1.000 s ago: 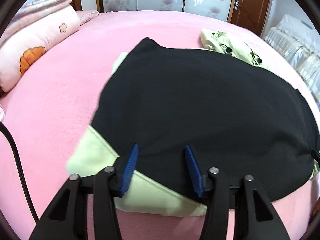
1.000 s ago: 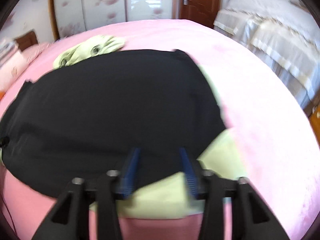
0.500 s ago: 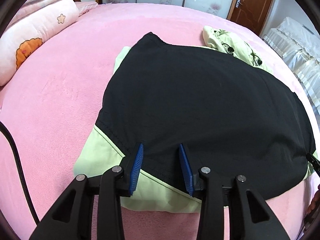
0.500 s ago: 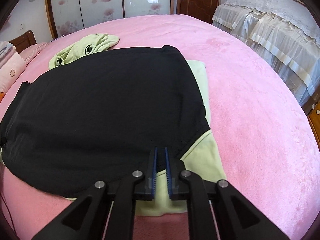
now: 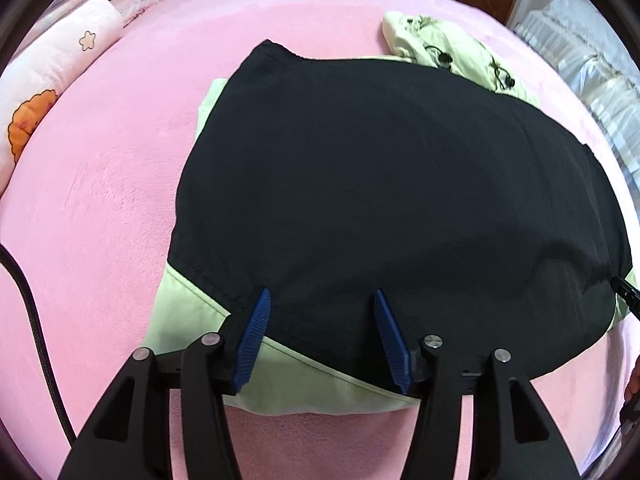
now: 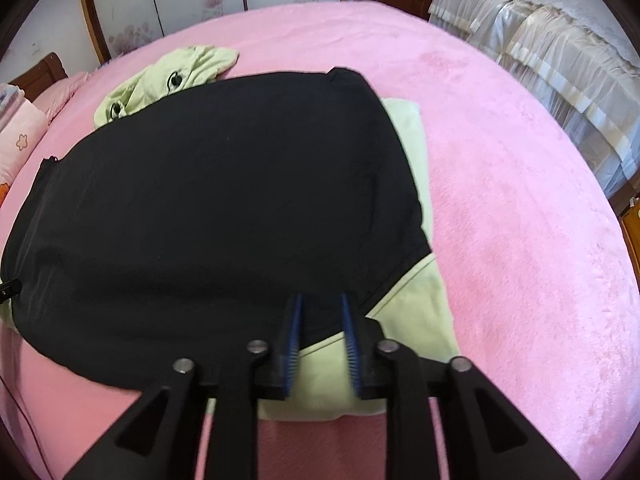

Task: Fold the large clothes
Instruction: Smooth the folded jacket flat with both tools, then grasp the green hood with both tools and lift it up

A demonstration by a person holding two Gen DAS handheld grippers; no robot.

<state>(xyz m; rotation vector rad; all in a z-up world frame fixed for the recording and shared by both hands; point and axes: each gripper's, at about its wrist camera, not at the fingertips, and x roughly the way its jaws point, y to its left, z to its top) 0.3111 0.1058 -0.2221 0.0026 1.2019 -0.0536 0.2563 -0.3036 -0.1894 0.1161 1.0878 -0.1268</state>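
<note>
A large black and pale green jacket [image 5: 380,184] lies flat on the pink bed, black panel up, green fabric showing along its near edge and sides; it also shows in the right wrist view [image 6: 208,200]. Its green hood [image 5: 444,46] is bunched at the far end, also visible in the right wrist view [image 6: 168,78]. My left gripper [image 5: 322,300] is open over the near left hem, holding nothing. My right gripper [image 6: 320,304] is open with a narrow gap over the near right hem, where black meets green.
The pink bed cover [image 5: 100,168] surrounds the jacket. A pink pillow with flower print [image 5: 44,80] lies at the far left. A black cable [image 5: 32,320] runs along the left. A second bed with a beige skirt [image 6: 560,52] stands to the right.
My right gripper was wide open, then nearly shut half a second ago, and has now opened partway. My left gripper narrowed slightly, then widened again. The jacket has not moved.
</note>
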